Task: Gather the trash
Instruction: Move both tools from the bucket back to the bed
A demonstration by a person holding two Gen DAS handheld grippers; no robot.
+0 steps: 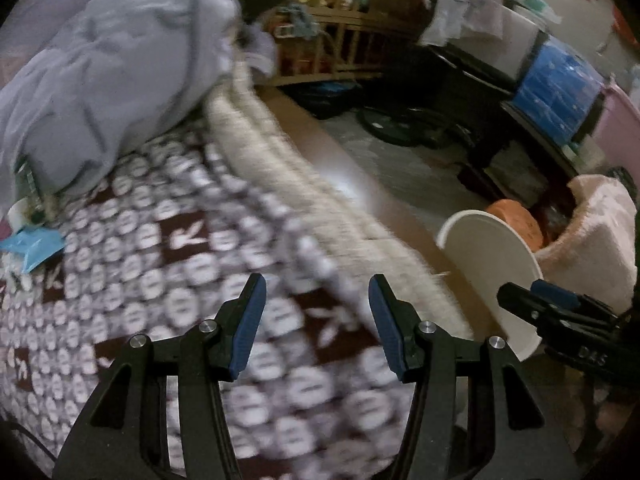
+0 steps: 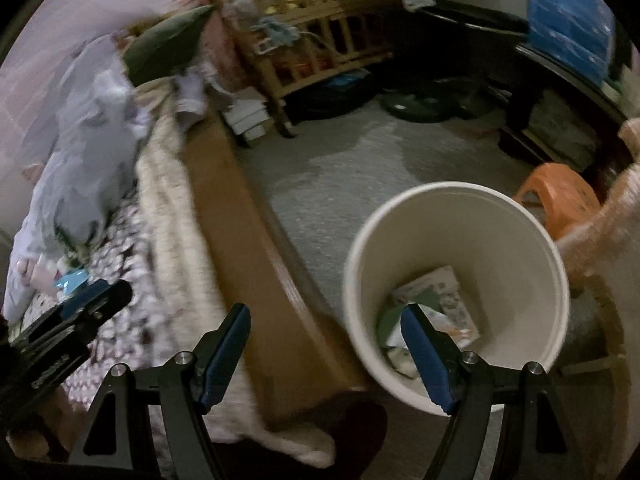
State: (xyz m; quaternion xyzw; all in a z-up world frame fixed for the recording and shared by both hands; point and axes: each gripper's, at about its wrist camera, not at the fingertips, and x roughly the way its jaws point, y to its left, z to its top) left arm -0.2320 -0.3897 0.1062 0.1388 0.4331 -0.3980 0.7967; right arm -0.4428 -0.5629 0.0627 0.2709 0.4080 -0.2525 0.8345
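Observation:
A white trash bin [image 2: 456, 240] stands on the floor beside the bed; it also shows in the left wrist view [image 1: 492, 252]. Paper scraps and wrappers [image 2: 436, 300] lie in its bottom. My right gripper [image 2: 324, 316] is open and empty, above the bed's edge and the bin's left rim. My left gripper [image 1: 316, 288] is open and empty above the patterned bedspread [image 1: 180, 280]. A blue wrapper [image 1: 34, 246] and a small white cup [image 1: 18, 214] lie at the bedspread's far left. The wrapper also shows in the right wrist view [image 2: 70, 282].
A crumpled grey-blue duvet [image 1: 120, 60] lies on the bed. The bed has a brown wooden side rail [image 2: 248, 240]. An orange stool [image 2: 560, 196] and a pink fluffy item [image 1: 600, 232] stand beside the bin. A wooden crib [image 2: 312, 36] and dark furniture line the far side of the grey floor.

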